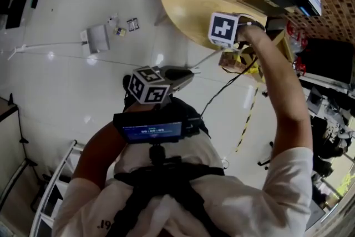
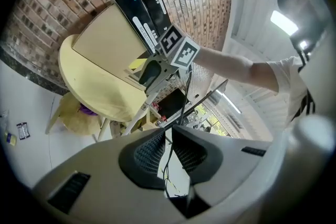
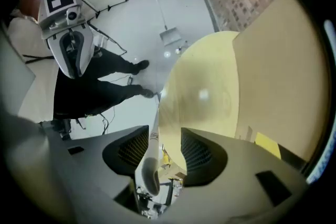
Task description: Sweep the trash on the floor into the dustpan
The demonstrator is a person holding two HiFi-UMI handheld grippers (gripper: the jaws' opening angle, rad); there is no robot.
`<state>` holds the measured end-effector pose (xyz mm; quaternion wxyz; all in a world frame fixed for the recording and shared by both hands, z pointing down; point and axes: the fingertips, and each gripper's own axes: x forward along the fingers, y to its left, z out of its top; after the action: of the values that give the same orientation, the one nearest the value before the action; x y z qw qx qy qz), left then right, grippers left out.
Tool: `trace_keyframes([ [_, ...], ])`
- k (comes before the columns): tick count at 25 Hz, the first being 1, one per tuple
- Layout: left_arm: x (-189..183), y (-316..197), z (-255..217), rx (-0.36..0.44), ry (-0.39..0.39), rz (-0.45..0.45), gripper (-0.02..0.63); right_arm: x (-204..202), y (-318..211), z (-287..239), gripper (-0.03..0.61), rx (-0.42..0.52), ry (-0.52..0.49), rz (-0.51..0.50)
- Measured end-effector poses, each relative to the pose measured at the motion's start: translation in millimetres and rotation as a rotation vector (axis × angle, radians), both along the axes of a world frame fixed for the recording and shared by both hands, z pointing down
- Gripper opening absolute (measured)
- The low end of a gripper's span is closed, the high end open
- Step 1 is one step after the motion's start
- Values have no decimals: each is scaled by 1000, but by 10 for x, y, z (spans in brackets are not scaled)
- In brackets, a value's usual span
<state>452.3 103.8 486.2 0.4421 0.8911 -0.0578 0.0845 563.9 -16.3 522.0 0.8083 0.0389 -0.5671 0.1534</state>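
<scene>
Your right tongs [image 3: 164,134] point steeply down beside the rim of the round yellow table [image 3: 210,86]. They stand open around a slim white pole [image 3: 148,165] with a grey end, probably the broom's handle. The pole's long axis runs along the slot between the pads. It sits close to the pad on the picture's left, with a clear gap to the other, so nothing is gripped yet. Closing here should take it. Your left tongs [image 2: 168,131] are shut and empty, held nearly level, farther from the pole. The dustpan [image 1: 97,38] sits on the white floor [image 1: 55,97], well apart from both tongs. The trash [image 1: 132,24], a few small packets, lies just beside it.
</scene>
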Motion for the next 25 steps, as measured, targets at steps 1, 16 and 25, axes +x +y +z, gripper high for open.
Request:
trace_keyframes([
  [1,-5,14,8,-3,1,-7,26,-50,37,56,201,-40,17,-38],
  [16,-334,-220,88,-24,1,-135,27,457,336,634,201,-380,415,-168],
  [25,-570,-268,123,-45,-1,-174,26,584,834,633,147,-561,518,125],
])
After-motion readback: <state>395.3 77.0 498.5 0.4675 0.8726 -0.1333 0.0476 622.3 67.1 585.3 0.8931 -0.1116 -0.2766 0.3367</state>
